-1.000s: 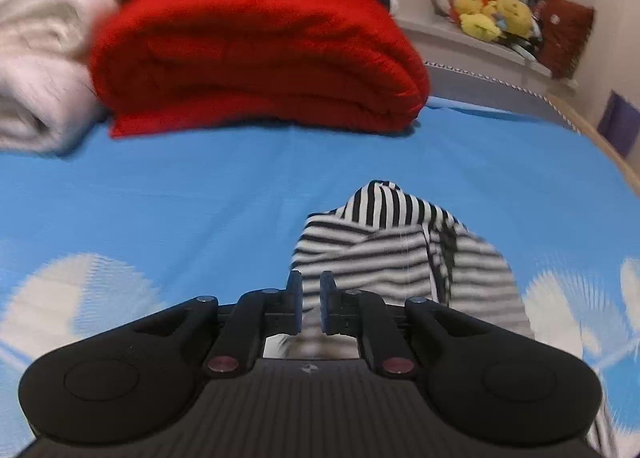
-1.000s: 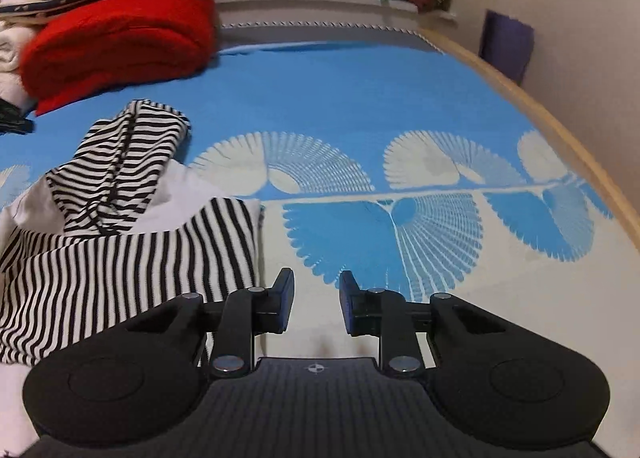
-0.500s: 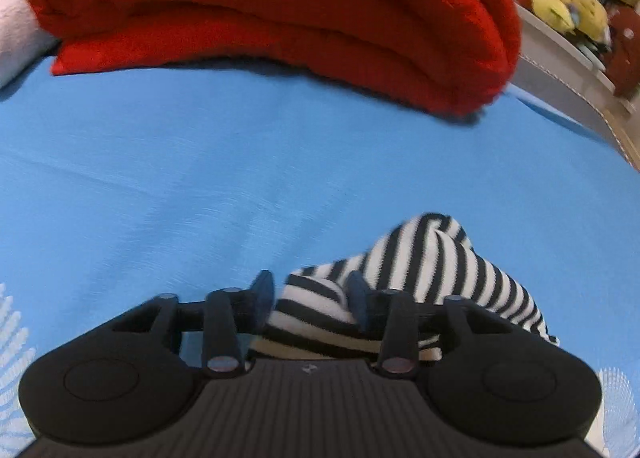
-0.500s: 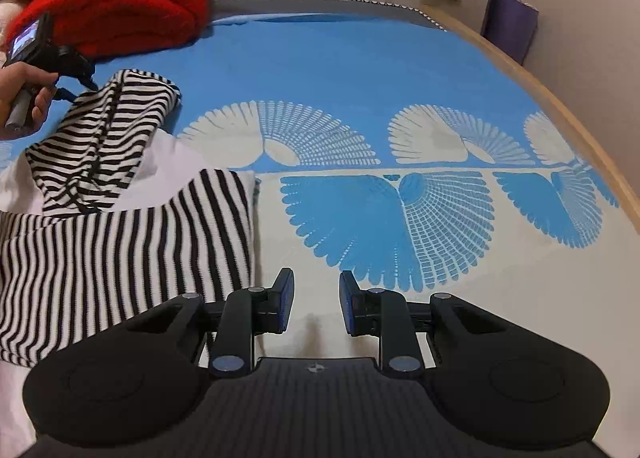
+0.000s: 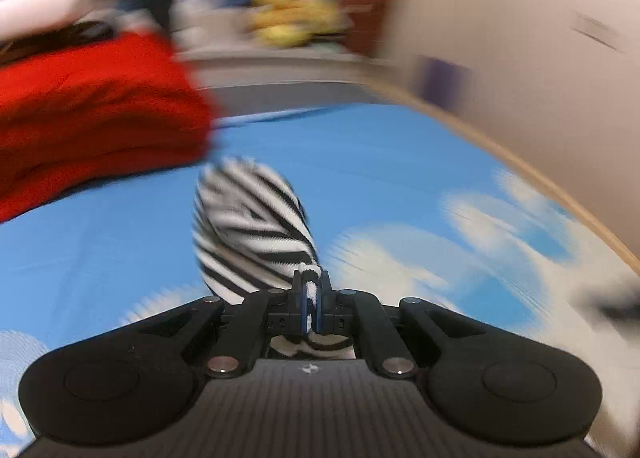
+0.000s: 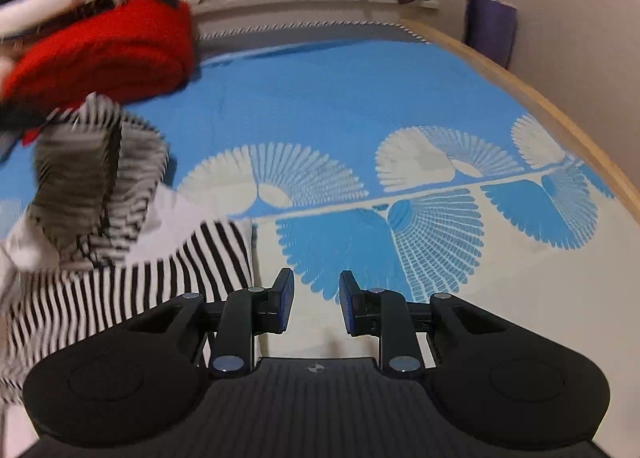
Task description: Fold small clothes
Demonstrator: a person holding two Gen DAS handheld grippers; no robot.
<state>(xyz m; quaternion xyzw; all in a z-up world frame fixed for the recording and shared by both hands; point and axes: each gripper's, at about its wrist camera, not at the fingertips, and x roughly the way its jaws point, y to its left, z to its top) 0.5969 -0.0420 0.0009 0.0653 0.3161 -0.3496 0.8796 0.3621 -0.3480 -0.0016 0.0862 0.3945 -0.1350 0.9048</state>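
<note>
striped garment (image 6: 96, 194) motion-blurred, cut off at left edge

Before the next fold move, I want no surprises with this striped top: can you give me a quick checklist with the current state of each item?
1. Left gripper has cloth: ok. Its jaws have just been closing and now pinch the striped hood.
2. Pinch is deep enough: cannot tell, only a thin edge shows between the pads and the view is blurred.
3. Right gripper free: ok, jaws apart, nothing between them.
4. Striped body lies flat: not ok, it is rumpled near the hood.
5. Bedspread ahead free for laying down: ok.
6. Red blanket apart from the hood: cannot tell, they overlap in the right wrist view.
</note>
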